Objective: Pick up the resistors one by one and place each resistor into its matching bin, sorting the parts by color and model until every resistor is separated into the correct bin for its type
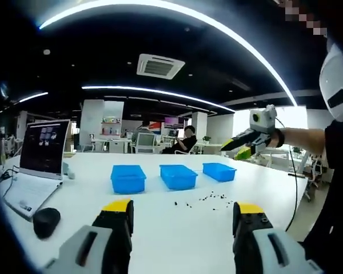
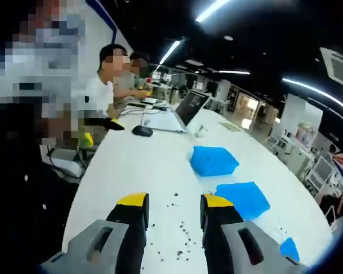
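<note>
My left gripper (image 1: pixel 183 212) hangs above the white bench (image 1: pixel 160 228) with its jaws spread wide and nothing between them. Ahead of it, three blue bins stand in a row: the left bin (image 1: pixel 128 178), the middle bin (image 1: pixel 178 176) and the right bin (image 1: pixel 219 170), each apart from its neighbour. The resistors (image 1: pixel 214 198) lie scattered loose on the bench between my left gripper and the bins, nearer the middle and right bins, and well clear of the jaws. My right gripper (image 1: pixel 235 146) shows ahead and to the right of the left one, raised above the bench beyond the right bin; from there I cannot tell its jaw state. In the right gripper view, my right gripper (image 2: pixel 175 201) has its jaws parted and empty, with resistors (image 2: pixel 180 231) dotted on the bench just ahead of and below them. An open laptop (image 1: pixel 37 165) and a black mouse (image 1: pixel 46 221) sit to the left of my left gripper.
</note>
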Demonstrator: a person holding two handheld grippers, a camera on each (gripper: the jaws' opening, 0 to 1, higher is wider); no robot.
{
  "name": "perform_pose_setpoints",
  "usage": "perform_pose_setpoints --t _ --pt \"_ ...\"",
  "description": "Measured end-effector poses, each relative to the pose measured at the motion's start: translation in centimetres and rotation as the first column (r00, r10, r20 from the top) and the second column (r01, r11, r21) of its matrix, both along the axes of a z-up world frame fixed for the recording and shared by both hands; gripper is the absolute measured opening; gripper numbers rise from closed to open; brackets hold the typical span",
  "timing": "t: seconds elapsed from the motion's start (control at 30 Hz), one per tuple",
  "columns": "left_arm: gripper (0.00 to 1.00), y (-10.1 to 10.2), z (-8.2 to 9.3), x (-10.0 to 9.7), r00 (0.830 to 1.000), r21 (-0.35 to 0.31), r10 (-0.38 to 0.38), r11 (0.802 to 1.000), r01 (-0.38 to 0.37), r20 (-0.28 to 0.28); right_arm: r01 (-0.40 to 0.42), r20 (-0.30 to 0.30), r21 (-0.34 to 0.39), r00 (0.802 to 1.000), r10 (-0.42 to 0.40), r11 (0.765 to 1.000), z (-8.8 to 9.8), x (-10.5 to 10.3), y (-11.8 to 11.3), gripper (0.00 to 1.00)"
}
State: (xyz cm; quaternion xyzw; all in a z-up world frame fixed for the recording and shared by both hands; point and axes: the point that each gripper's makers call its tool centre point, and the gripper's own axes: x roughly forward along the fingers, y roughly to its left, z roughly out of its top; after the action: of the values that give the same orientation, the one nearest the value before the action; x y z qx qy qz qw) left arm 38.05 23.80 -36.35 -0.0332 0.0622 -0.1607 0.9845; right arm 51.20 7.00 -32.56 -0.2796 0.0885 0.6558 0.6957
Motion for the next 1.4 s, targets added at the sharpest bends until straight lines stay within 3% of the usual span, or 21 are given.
perform_pose_setpoints --t 0.1,0.27,0.5,0.53,0.6,0.63,0.7,0.8,0.9,0.97,1.17,1.27,1.33,1.4 --pt "0.71 0.2 -0.2 -0.1 1.000 -0.003 0.008 1.000 -0.008 -0.004 -0.096 0.044 -0.080 0.994 0.100 0.992 -1.0 0.8 1.4 0.37" --pt "0.71 0.3 -0.3 -0.4 1.000 -0.009 0.019 1.000 -0.019 -0.007 -0.255 0.131 -0.282 0.945 0.301 0.925 -3.6 1.5 4.0 0.35" --pt "0.71 0.3 -0.4 -0.5 1.000 -0.011 0.028 1.000 -0.028 -0.006 -0.394 0.141 -0.518 0.836 0.530 0.759 -6.7 2.2 6.2 0.34" --pt "0.71 0.3 -0.4 -0.6 1.000 -0.011 0.030 0.999 -0.030 -0.005 -0.399 0.138 -0.531 0.829 0.541 0.747 -6.9 2.3 6.4 0.34" --pt "0.72 0.4 -0.4 -0.6 0.999 -0.010 0.033 0.999 -0.033 -0.005 -0.426 0.132 -0.571 0.796 0.591 0.702 -7.7 2.7 7.3 0.34" --pt "0.72 0.4 -0.4 -0.6 0.999 -0.010 0.034 0.999 -0.034 -0.005 -0.428 0.128 -0.572 0.795 0.592 0.699 -7.9 3.0 7.6 0.34" --pt "0.72 0.5 -0.5 -0.7 0.999 -0.012 0.038 0.999 -0.038 -0.006 -0.447 0.121 -0.600 0.769 0.628 0.663 -8.6 3.1 8.3 0.33" --pt "0.72 0.4 -0.7 -0.8 0.999 -0.016 0.041 0.999 -0.041 -0.012 -0.437 0.146 -0.681 0.705 0.694 0.588 -10.2 4.2 8.9 0.32" --pt "0.72 0.3 -0.9 -0.9 0.999 -0.020 0.040 0.999 -0.040 -0.020 -0.458 0.110 -0.706 0.683 0.722 0.541 -11.9 4.0 9.4 0.30" --pt "0.72 0.3 -1.1 -0.8 0.999 -0.016 0.037 0.999 -0.038 -0.025 -0.461 0.096 -0.738 0.650 0.754 0.492 -12.8 4.1 9.4 0.29" --pt "0.72 0.1 -1.1 -0.7 0.999 -0.014 0.033 0.999 -0.033 -0.030 -0.465 0.072 -0.770 0.617 0.784 0.437 -14.4 3.9 10.1 0.25" --pt "0.72 -0.2 -1.0 -0.6 0.999 -0.014 0.030 0.999 -0.030 -0.028 -0.466 0.059 -0.772 0.624 0.779 0.432 -14.8 4.1 10.2 0.23" --pt "0.72 -0.3 -1.1 -0.6 0.999 -0.013 0.029 0.999 -0.030 -0.031 -0.470 0.038 -0.783 0.618 0.786 0.408 -15.1 4.1 9.9 0.23" --pt "0.72 -0.4 -1.1 -0.6 0.999 -0.011 0.028 1.000 -0.028 -0.033 -0.473 0.028 -0.786 0.616 0.788 0.398 -15.4 4.0 9.9 0.22"
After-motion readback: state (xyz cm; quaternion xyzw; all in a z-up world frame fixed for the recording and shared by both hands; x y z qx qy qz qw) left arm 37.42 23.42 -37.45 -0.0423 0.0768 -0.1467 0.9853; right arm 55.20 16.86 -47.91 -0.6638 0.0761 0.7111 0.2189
